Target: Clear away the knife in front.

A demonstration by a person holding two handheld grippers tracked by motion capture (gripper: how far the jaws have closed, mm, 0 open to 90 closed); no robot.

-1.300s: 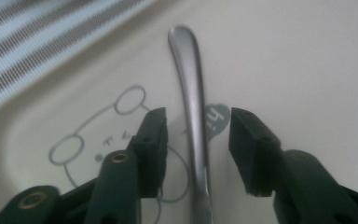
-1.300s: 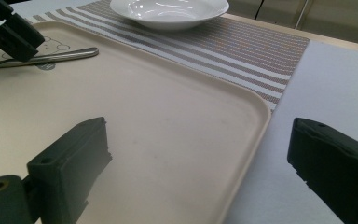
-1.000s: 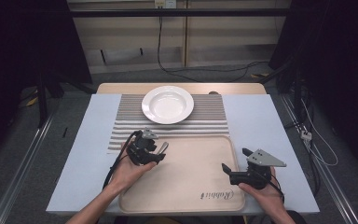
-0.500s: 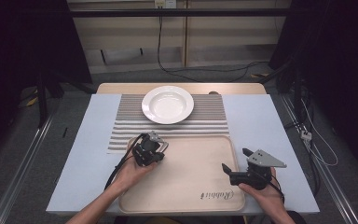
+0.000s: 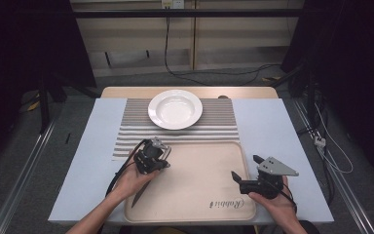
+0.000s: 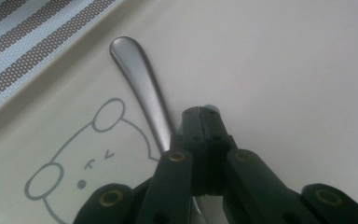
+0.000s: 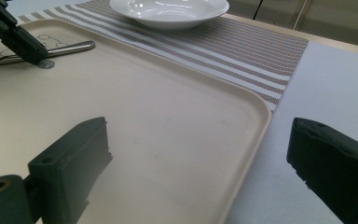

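A metal knife [image 6: 140, 79] lies on the beige tray [image 5: 199, 195] near its far left corner, its rounded handle end pointing away from my jaws. My left gripper [image 6: 200, 114] points down at it. The jaws have just been closing and now meet, pinching the knife's neck. In the high view the left gripper [image 5: 151, 163] sits over the tray's left part, and the dark blade [image 5: 139, 196] sticks out below the hand. In the right gripper view the left gripper [image 7: 37, 56] touches the knife [image 7: 70, 47]. My right gripper [image 7: 200, 154] hangs open and empty over the tray's right edge [image 5: 246, 167].
A white deep plate [image 5: 175, 108] stands on a striped placemat [image 5: 224, 124] beyond the tray. Pale blue table cover [image 5: 268, 131] flanks the mat on both sides. A bear outline [image 6: 74, 163] is printed on the tray beside the knife.
The left gripper's jaws have come together over the knife, and the hand has shifted only slightly. The right gripper has stayed where it was.
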